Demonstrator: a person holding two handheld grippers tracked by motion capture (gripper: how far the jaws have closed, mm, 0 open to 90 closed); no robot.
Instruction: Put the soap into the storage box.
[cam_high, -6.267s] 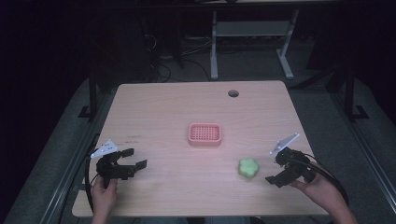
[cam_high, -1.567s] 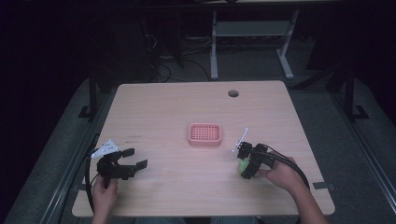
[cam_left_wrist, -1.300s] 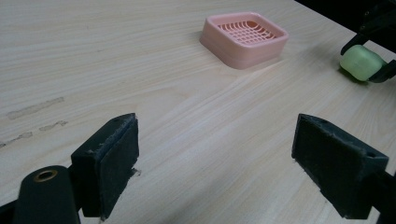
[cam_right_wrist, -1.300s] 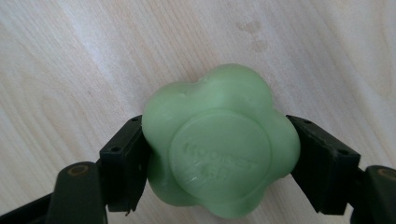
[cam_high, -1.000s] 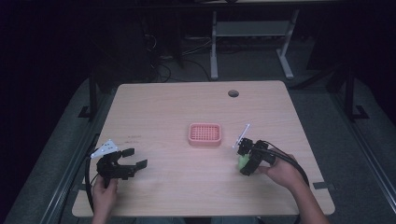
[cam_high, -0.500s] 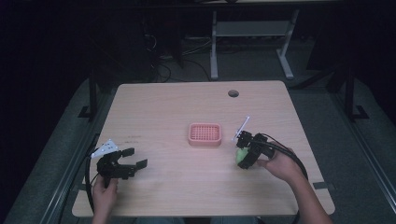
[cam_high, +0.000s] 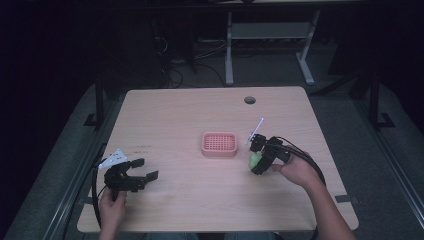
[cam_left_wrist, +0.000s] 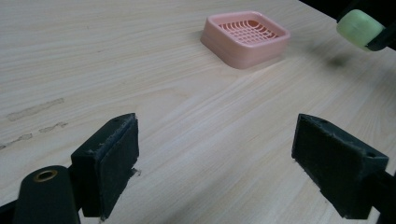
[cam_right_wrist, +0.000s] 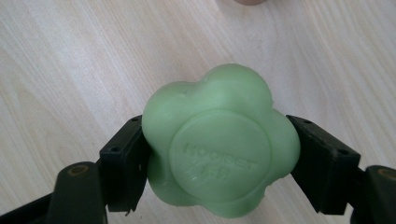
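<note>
Soap lifted toward the dish
The right gripper (cam_high: 259, 156) pinches the green soap (cam_high: 255, 160), now nearer the pink dish (cam_high: 219, 144) at frame centre; the left gripper (cam_high: 139, 172) stays spread, lower left.

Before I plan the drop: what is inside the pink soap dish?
Nothing lies in the pink soap dish; its slotted grid floor shows bare. The near wall hides a strip of that floor. The green soap is clamped in the right hand-held gripper.

Soap (cam_right_wrist: 219, 144) pale green, flower-shaped, faint embossed lettering on its round face; gripper (cam_right_wrist: 217, 163) on it has black jaws. Dish (cam_high: 219, 144) left of it is salmon pink with a grid-pattern insert. Table (cam_high: 165, 115) light wood grain; near-left gripper (cam_high: 137, 175) black with a grey plate.
</note>
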